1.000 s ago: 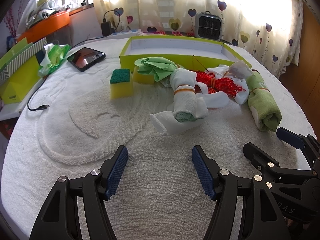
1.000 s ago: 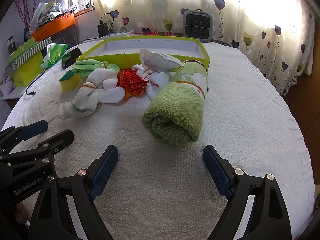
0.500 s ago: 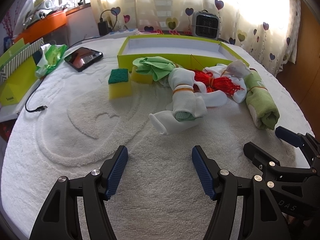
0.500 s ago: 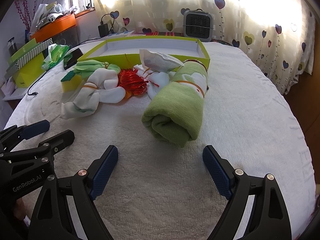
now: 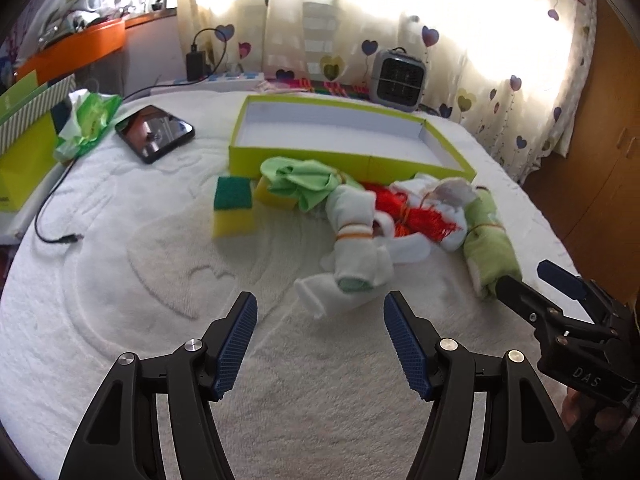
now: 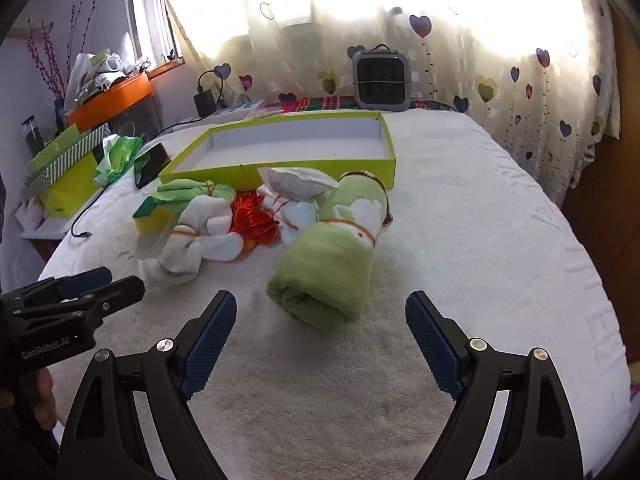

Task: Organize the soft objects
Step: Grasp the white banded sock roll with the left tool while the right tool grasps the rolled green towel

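A pile of soft things lies on the white towel before an empty lime-green tray [image 5: 404, 162] [image 6: 276, 168]. A white sock bundle [image 5: 356, 256] [image 6: 188, 240] lies just ahead of my open left gripper [image 5: 320, 340]. A rolled green towel [image 6: 332, 264] [image 5: 486, 250] lies just ahead of my open right gripper [image 6: 320, 340]. Between them are red string [image 5: 416, 216] [image 6: 256, 220], a white pouch [image 6: 298, 182], a light green cloth [image 5: 304, 180] and two yellow sponges [image 5: 233, 210]. Both grippers are empty.
A dark tablet [image 5: 154, 132], a crumpled green bag [image 5: 86, 126] and a black cable [image 5: 52, 216] lie at the left. A grey heater [image 6: 380, 78] stands behind the tray. Green boxes [image 6: 60, 172] sit at the left edge. The bed drops off at the right.
Both grippers have edged forward toward the pile and lifted slightly; the sock bundle and green towel roll look nearer. Nothing on the towel has moved.
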### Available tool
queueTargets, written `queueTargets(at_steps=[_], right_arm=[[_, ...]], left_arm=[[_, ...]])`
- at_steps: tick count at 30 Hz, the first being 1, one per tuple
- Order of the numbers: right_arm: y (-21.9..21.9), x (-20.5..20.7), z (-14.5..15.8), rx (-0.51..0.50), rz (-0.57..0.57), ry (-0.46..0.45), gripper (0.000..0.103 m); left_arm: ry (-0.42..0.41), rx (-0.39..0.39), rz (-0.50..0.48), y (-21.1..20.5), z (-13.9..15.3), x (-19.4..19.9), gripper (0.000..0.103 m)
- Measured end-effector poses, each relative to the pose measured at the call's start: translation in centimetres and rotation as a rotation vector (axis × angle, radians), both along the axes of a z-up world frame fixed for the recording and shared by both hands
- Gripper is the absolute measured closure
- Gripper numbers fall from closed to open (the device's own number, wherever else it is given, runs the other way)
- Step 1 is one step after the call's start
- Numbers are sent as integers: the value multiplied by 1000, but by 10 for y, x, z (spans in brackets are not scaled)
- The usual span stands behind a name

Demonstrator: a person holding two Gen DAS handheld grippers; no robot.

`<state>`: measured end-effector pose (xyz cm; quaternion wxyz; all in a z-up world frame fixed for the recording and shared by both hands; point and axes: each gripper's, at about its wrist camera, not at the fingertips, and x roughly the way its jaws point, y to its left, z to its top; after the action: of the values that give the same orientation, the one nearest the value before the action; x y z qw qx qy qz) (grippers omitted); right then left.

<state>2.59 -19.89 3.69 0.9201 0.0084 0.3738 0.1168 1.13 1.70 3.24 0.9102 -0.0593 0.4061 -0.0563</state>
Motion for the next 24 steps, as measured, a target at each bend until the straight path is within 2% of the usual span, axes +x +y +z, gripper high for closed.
queueTargets(at_steps=[5,9,12,16,22,24], right_arm=[[-6,16,6,30,-22,-4,16],[-10,31,2,67,-33,40,16],[-13,36,-1,88,-32,50,16],[-17,43,-6,105,-45,84,17],[-18,53,-16,151,-28,130,28],[-18,54,-16,157,-22,135,31]], left_arm=[[13,-34,-36,-2,6,21,37],[33,-23,-58,-10,4,37,38],[60,-53,-63,-9,0,49,40],[80,-37,-57,-11,-6,60,43],[112,-45,-61,-13,-15,68,54],[112,-51,-69,-14,-15,69,62]])
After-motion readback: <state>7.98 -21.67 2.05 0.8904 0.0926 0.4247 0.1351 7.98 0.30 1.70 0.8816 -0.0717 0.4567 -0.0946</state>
